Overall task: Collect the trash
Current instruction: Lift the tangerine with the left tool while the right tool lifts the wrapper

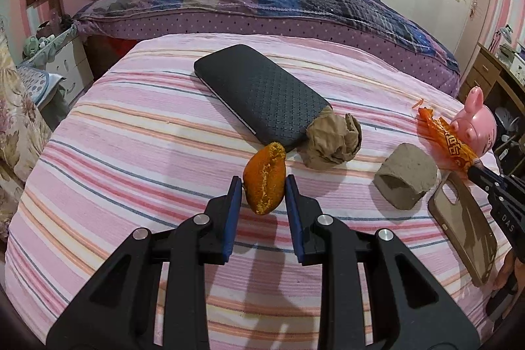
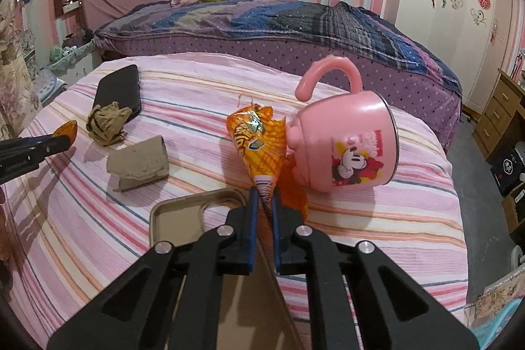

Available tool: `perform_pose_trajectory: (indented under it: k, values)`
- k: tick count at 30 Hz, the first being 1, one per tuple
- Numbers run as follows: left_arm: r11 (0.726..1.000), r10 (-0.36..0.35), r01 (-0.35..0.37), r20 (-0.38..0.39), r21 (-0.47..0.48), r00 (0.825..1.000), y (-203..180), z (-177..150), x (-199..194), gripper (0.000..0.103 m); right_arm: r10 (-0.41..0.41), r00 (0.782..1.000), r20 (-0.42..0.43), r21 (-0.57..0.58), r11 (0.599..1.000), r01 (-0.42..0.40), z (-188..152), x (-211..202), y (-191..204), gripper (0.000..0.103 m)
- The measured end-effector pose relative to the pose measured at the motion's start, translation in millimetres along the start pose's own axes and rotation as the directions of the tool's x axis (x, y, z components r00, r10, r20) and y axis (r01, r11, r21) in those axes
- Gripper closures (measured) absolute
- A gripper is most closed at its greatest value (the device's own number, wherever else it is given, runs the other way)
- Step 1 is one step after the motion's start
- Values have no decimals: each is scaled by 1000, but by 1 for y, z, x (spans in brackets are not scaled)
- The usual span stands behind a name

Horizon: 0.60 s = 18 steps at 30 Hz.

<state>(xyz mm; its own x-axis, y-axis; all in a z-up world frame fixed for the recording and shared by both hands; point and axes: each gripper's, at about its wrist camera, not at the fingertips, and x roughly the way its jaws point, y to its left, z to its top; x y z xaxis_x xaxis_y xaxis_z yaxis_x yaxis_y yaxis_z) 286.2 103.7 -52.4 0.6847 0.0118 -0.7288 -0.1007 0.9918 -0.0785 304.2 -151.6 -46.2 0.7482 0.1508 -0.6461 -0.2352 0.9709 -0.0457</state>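
Trash pieces lying on striped bedspread (image 1: 131, 133), four counted: cardboard tube (image 1: 406, 180), crumpled brown paper (image 1: 331, 140), orange wrapper (image 2: 259, 140), orange peel (image 1: 265, 177). Going by size, non-trash first: black case (image 1: 259, 91), pink mug (image 2: 344, 140) tipped on side, phone case (image 1: 466, 232), one each. Right gripper (image 2: 263, 200) is clamping wrapper tip, wrapper touching mug. Left gripper (image 1: 263, 186) is bracketing peel, pads touching it (grip looks made, peel seems lifted). Progress: two being picked, two left; no bin in view.
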Motion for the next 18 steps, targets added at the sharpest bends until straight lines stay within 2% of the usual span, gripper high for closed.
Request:
perform_pose_trajectory:
  k: [18]
  values:
    - [1000,5,-6,50,23,999,-6,-15,-36,77,6,990,139,0,1000,-6,-9,-44,5,98]
